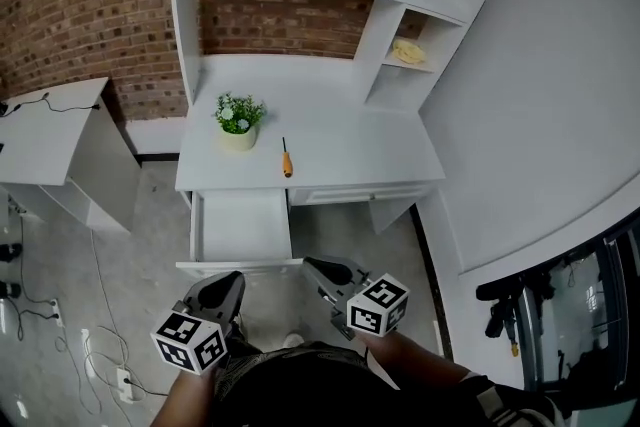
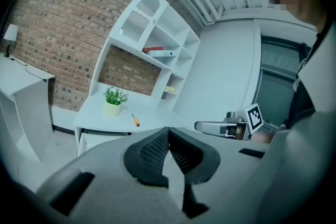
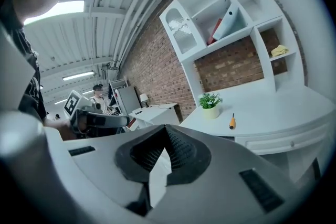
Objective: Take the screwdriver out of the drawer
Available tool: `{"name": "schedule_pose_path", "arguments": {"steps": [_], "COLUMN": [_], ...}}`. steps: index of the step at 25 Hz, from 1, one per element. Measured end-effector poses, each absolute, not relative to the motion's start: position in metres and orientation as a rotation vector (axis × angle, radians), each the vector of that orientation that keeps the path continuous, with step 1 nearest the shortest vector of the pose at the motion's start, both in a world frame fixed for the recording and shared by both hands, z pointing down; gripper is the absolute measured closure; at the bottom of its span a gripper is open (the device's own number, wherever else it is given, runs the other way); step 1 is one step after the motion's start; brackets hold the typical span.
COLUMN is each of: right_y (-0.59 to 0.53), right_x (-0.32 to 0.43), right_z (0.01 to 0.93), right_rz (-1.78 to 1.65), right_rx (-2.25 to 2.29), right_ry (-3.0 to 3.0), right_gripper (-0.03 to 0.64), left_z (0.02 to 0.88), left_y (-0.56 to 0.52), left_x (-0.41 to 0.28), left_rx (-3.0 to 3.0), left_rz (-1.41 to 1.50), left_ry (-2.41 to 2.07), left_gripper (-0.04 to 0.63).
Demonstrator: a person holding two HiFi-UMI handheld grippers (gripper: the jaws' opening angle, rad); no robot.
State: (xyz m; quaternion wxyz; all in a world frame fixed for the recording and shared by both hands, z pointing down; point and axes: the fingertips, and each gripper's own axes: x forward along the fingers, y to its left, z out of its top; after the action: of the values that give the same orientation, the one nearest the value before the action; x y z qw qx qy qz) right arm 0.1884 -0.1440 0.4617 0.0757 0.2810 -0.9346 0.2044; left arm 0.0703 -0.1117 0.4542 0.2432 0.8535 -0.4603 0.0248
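L gripper (image 1: 226,283): low at person's left, nose fwd; jaws pressed together, nothing btwn.
R gripper (image 1: 318,265): low at right, nose fwd, angled a bit inward; jaws together, nothing btwn.
L cube (image 1: 190,340): at gripper's rear, by the hand.
R cube (image 1: 378,305): same, at rear.
R forearm (image 1: 425,365): enters from bottom edge, close to torso.
Spacing: grippers side by side, not touching.

The right gripper (image 3: 166,129) is pointing toward a white desk (image 3: 273,107), its jaws pressing together with nothing between them. An orange-handled screwdriver (image 3: 231,122) is lying on the desk top near a small potted plant (image 3: 210,104), under white shelves (image 3: 220,8) standing against a brick wall (image 3: 157,60).
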Motion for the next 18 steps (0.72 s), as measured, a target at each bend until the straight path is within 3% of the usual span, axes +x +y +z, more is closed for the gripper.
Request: {"name": "schedule_pose_path", "arguments": {"steps": [18], "right_y": [-0.11], "right_x": [0.169], "right_z": [0.458], "right_rz": [0.63], "right_rx": [0.933], "right_ry": [-2.775], "right_gripper": [0.611], "left_z": [0.445], "left_y": [-0.082], "left_x": [0.049], "left_rx": [2.407], "left_rz": [0.178], "left_ry": [-1.211], "left_gripper": [0.577]}}
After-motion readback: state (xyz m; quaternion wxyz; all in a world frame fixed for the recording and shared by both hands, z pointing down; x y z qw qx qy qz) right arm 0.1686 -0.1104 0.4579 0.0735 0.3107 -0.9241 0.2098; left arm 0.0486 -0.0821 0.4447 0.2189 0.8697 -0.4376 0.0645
